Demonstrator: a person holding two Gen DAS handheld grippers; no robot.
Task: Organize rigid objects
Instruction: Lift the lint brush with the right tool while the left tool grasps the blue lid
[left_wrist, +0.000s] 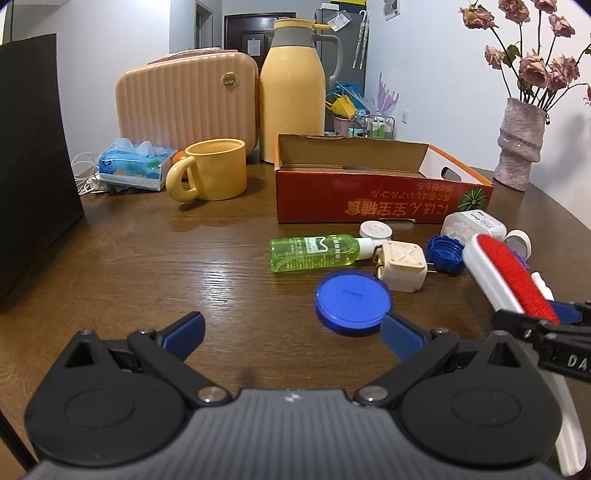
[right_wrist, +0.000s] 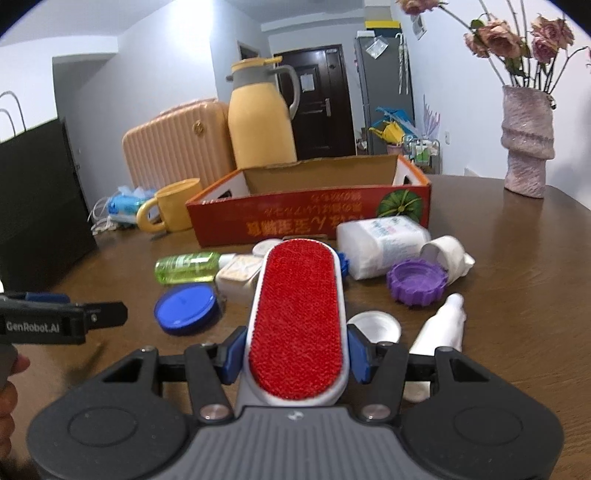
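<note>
Dark wood-grain counter gleams under pale walls; right claw clenched on the red-faced white lint brush, left claw released.

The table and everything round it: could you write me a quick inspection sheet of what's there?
Surface: brown wooden table.
Job's things: lint brush, green bottle, blue lid, purple cap; orange box, open, nothing seen inside.
Clutter: yellow mug, tissue pack, vase.
Grippers: right gripper shut on lint brush; left gripper open, holding nothing.
Cables: white cords beside the tissues.
Surroundings: dark door.
</note>
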